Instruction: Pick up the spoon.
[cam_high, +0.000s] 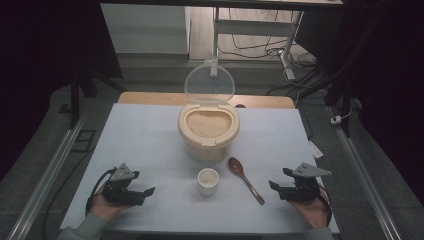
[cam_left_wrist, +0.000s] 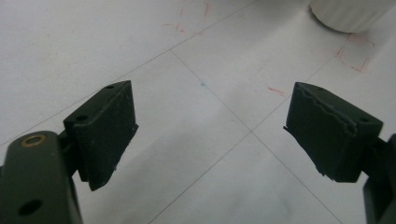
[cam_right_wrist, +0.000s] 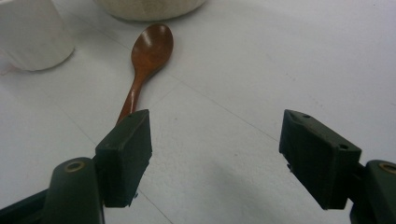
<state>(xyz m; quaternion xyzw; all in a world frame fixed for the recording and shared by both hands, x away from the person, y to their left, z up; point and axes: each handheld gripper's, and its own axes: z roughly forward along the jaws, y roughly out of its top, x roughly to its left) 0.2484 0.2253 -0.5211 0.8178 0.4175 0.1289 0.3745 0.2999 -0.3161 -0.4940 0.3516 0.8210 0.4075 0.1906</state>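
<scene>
1. The work looks to be at its opening step, before any grasp. Both grippers rest low at the near edge of the white tabletop (cam_high: 150, 130), each cradled in a hand, and neither touches anything.

2. The left gripper (cam_high: 141, 191) has its jaws spread wide with nothing between them. In the left gripper view only bare tabletop lies in the gap, and the base of the small white ribbed cup (cam_left_wrist: 348, 14) sits farther off at the upper right.

3. The right gripper (cam_high: 278, 188) also has its jaws spread wide and empty. In the right gripper view the dark brown wooden spoon (cam_right_wrist: 145, 60) lies ahead, its handle running down behind the left jaw.

4. In the high view the spoon (cam_high: 245, 179) lies flat on the tabletop between the cup (cam_high: 208, 180) and the right gripper, bowl end toward the round cream rice container (cam_high: 208, 131). That container stands behind the cup, filled with grain, its clear round lid (cam_high: 209, 83) hinged up.

5. Judging by the layout, scooping rice into the cup is the likely aim. The next move would then call for the right gripper to travel toward the spoon's handle, line up its jaws across it, drop low and close.

6. The handle lies flat, so the jaws will need to come very near the surface.
</scene>
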